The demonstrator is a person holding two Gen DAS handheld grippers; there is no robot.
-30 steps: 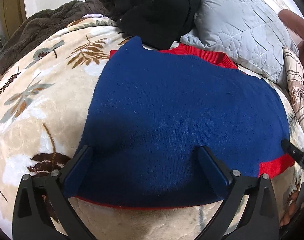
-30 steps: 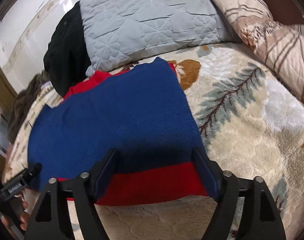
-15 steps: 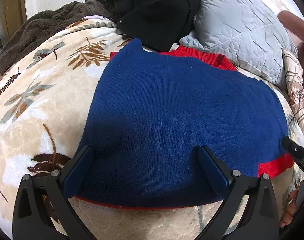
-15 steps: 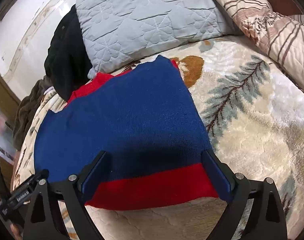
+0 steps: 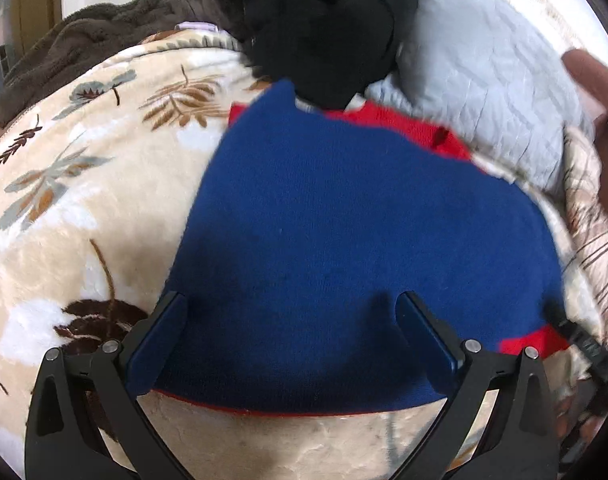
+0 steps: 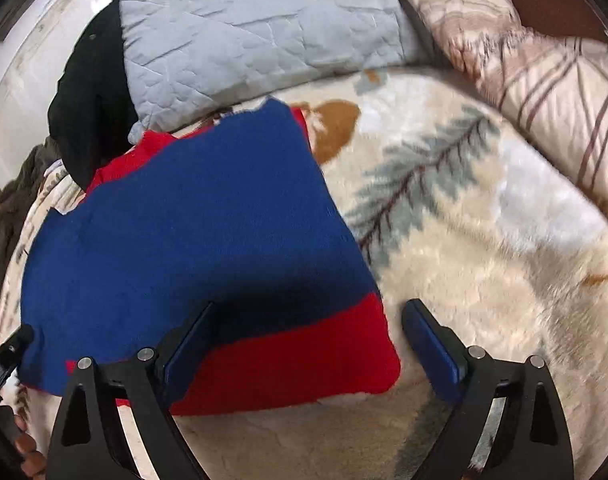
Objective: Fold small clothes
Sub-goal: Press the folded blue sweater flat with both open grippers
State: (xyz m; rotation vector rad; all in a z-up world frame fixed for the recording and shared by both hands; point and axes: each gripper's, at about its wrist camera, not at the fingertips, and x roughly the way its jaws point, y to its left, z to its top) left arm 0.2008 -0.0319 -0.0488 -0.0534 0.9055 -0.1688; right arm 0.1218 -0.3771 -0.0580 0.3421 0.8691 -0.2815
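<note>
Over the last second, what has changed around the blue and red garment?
The right hand-held gripper has just been opening its jaws wider; they now straddle the red hem corner of the blue and red garment without pinching it. The garment stayed flat on the blanket, and the left hand-held gripper stayed open over its near edge.

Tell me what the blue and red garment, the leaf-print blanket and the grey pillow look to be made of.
Blue and red garment: looks like a fine knit, wool or acrylic; matte, slightly fuzzy surface, no sheen.
Leaf-print blanket: plush fleece, probably synthetic; thick soft pile with printed leaves.
Grey pillow: smooth woven cover, likely cotton or polyester, quilted; stitched lines and puckered creases show.
</note>
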